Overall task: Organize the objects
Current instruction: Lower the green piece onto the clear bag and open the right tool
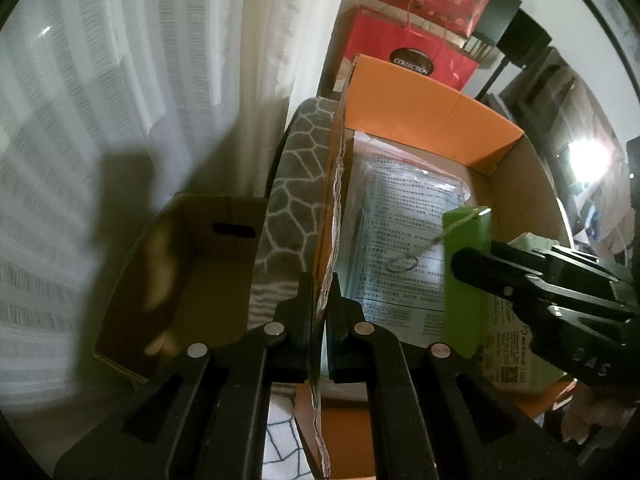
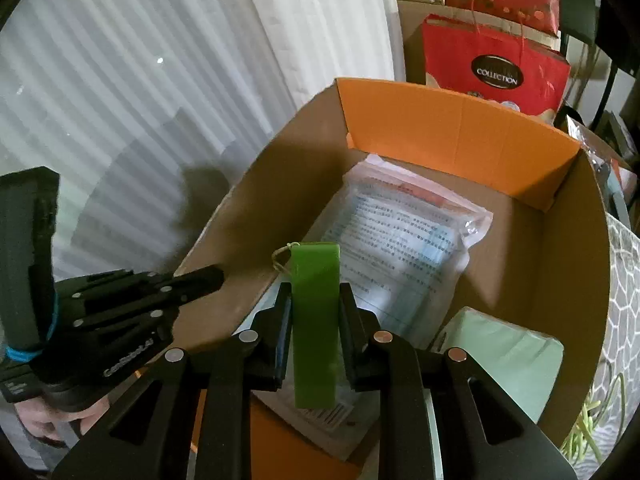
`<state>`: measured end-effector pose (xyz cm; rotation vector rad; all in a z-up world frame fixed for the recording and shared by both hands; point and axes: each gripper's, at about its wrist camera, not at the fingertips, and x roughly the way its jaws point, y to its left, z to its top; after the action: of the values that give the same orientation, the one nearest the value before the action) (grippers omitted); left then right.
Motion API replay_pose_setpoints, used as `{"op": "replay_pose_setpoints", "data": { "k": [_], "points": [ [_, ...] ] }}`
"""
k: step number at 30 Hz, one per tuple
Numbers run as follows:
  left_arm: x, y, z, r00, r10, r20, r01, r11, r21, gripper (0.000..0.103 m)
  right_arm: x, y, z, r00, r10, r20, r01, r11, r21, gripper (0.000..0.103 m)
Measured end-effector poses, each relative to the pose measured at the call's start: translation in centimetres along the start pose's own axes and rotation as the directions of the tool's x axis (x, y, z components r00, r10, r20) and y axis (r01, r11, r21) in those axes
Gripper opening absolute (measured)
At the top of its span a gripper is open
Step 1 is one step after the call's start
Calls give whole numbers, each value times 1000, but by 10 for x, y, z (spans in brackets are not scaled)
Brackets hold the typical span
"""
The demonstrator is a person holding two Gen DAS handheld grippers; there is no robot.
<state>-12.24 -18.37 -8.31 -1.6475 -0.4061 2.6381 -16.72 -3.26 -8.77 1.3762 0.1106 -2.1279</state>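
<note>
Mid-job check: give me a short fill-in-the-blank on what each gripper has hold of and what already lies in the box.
1. The right gripper is shut on a flat ____ bar with a string loop.
2. The left gripper pinches the ____ of the orange-lined cardboard box.
3. On the box's floor lies a clear plastic bag of printed ____.
4. Behind the box stands a ____ paper gift bag marked COLLECTION.

Missing words: green; side wall; sheets; red
</note>
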Motion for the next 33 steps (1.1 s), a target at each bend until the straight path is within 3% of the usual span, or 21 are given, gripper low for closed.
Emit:
{"op": "replay_pose_setpoints", "data": {
  "k": [11,17,20,25,33],
  "points": [
    [0,0,0,1000,0,0,0,1000,0,5,20,-2,5,997,-61,-50,61,998,7,21],
    [0,0,0,1000,1,0,-1,1000,0,5,10,-7,7,1000,-21,-21,21,999,33,25],
    [-1,-3,0,1000,0,0,0,1000,-1,5,-4,-8,7,999,-29,13,29,999,25,32],
    [-1,-6,0,1000,4,0,-4,1000,-1,5,-30,-13,7,998,-11,66,8,999,33,36],
    [0,-7,0,1000,8,0,-8,1000,0,5,-74,-28,0,990,-40,132,37,999,20,59]
  ]
}}
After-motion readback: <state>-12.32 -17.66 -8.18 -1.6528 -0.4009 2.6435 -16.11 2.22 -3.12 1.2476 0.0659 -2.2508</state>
